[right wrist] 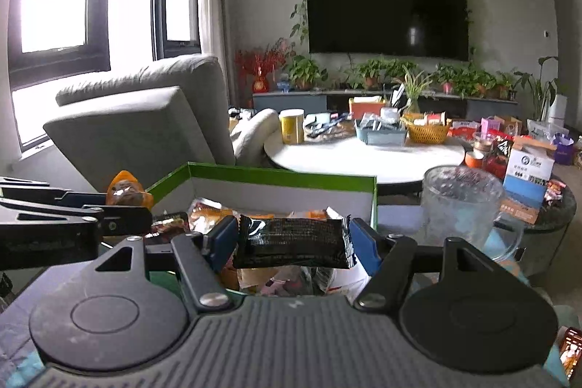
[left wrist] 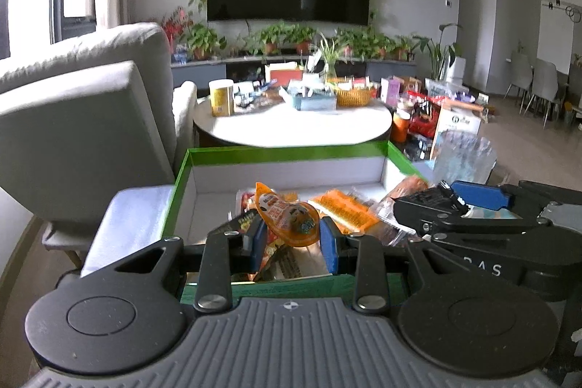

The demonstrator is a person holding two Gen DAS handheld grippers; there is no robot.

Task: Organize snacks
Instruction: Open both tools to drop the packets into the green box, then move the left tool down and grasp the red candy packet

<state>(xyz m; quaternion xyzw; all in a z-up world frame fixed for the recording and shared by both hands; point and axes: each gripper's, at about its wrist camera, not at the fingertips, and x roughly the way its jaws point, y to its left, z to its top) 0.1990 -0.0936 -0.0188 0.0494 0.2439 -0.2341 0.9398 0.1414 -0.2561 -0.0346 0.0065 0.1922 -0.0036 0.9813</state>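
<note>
A green-rimmed cardboard box (left wrist: 276, 153) with white inner walls holds several snack packets. My left gripper (left wrist: 291, 239) is shut on an orange snack pouch (left wrist: 287, 219) and holds it over the near part of the box. My right gripper (right wrist: 293, 237) is shut on a black snack bar wrapper (right wrist: 294, 242), gripped by its ends, over the box (right wrist: 276, 174). The right gripper also shows in the left wrist view (left wrist: 451, 202) at the right. The left gripper with the orange pouch (right wrist: 125, 190) shows at the left of the right wrist view.
A clear glass mug (right wrist: 462, 206) stands right of the box. A grey armchair (left wrist: 91, 111) is to the left. A round white table (left wrist: 291, 122) behind carries a wicker basket (left wrist: 353, 95), a yellow canister (left wrist: 222, 97) and clutter. More packages (right wrist: 527, 170) lie at the right.
</note>
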